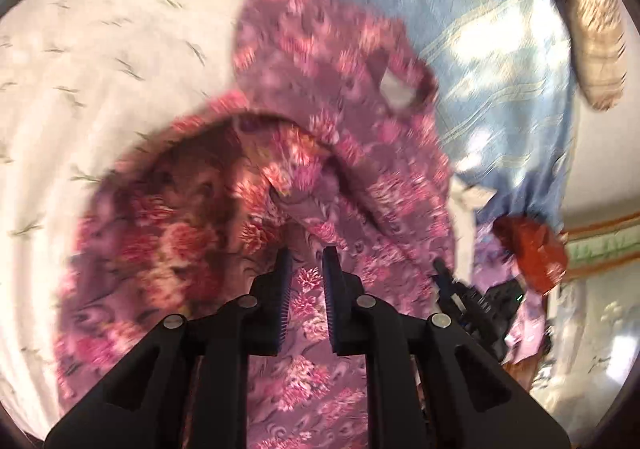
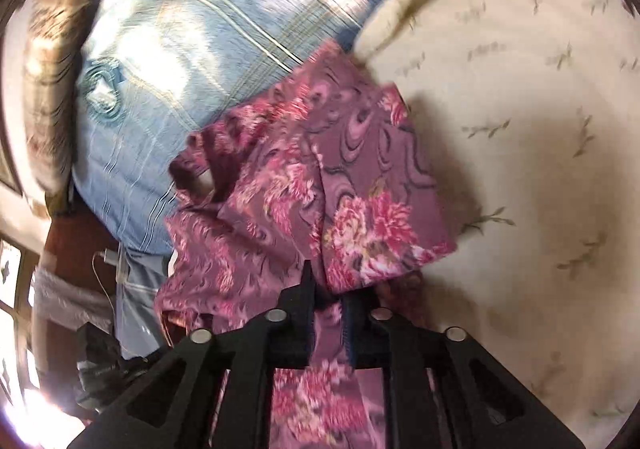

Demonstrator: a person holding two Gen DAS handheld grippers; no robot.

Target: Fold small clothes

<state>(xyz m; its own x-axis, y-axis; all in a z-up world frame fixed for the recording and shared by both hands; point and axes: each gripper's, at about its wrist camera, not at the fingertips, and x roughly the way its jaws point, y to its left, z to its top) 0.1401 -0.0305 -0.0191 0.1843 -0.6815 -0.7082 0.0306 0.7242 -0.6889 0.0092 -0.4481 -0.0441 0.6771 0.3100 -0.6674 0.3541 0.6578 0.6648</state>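
The floral garment is clamped by both the left claw and the right claw above the cream bedsheet. A blue striped pillow is seen beside it; a charger cable is shown only in the right view.

Bright daylight, blown-out glare at lower left of the right wrist view; sun patches on the blue pillow; heavy motion blur throughout; fisheye bending, dark vignette at edges.
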